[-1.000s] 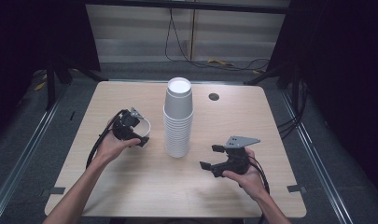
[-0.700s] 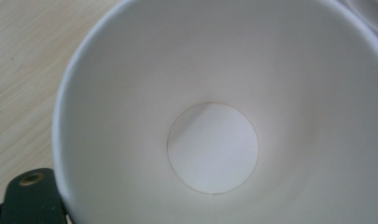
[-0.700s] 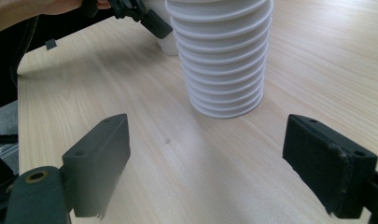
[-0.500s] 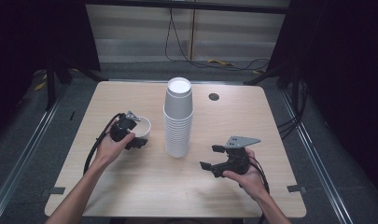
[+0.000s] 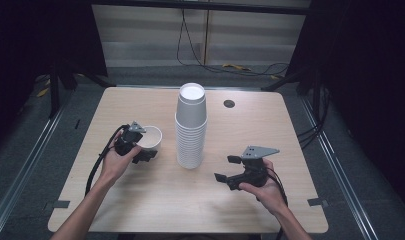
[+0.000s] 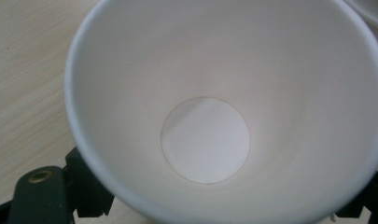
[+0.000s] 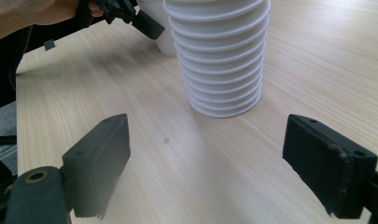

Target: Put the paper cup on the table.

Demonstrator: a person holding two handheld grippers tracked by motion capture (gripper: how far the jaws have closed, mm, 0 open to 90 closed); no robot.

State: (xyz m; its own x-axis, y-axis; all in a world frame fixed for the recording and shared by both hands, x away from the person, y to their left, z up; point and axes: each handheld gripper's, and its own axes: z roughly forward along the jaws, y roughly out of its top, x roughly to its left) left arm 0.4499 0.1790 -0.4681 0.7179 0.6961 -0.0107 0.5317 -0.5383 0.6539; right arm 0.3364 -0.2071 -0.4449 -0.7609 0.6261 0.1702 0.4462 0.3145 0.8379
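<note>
High view shows our left claw (image 5: 146,152) has just closed on a smooth white paper cup (image 5: 151,137) left of the ribbed cup stack (image 5: 191,127) on the pale woodgrain worktop (image 5: 140,200); right claw (image 5: 226,168) gapes empty.

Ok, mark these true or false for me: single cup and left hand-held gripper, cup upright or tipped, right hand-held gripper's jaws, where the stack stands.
1. The left hand-held gripper is shut on the single cup. True.
2. That cup lies on its side. False: it stands upright, mouth up, empty.
3. The right hand-held gripper holds a cup. False: its jaws stand open with nothing between them.
4. The cup stack stands between the two hand-held grippers. True.
5. The stack is mouth up. False: mouths face down on the table.
</note>
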